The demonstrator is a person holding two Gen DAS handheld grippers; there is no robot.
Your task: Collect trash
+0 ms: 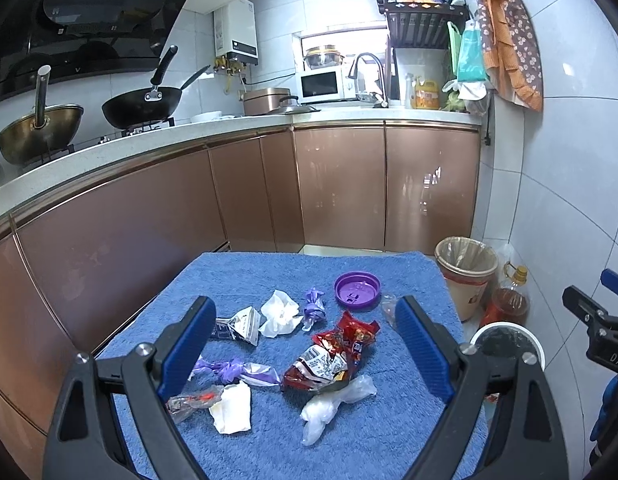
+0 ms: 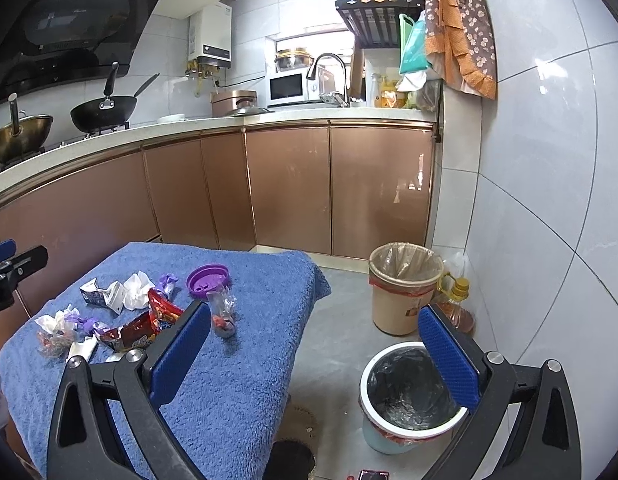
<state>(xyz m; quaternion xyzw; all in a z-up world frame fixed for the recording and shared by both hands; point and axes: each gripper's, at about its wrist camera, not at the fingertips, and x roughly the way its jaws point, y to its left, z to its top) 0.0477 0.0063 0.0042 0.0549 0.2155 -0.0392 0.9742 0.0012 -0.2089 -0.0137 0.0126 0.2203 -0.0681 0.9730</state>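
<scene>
Trash lies scattered on a blue towel point(image 1: 373, 432) over a small table: a red snack wrapper point(image 1: 341, 348), a white tissue point(image 1: 280, 314), purple wrappers point(image 1: 313, 307), a purple lid point(image 1: 357, 292), a folded carton point(image 1: 239, 324) and a clear bag point(image 1: 333, 406). My left gripper point(image 1: 307, 346) hovers open above the pile, holding nothing. My right gripper point(image 2: 317, 350) is open and empty, past the table's right edge. A white-rimmed bin with a black liner point(image 2: 409, 396) stands on the floor under its right finger. A clear wrapper point(image 2: 224, 312) lies near the towel's right side.
A beige bin with a clear liner point(image 2: 403, 288) stands by the wall, an oil bottle point(image 2: 457, 300) beside it. Copper cabinets point(image 1: 341, 188) and a counter with woks point(image 1: 143, 106) lie beyond the table. Tiled wall point(image 2: 549, 160) closes the right side.
</scene>
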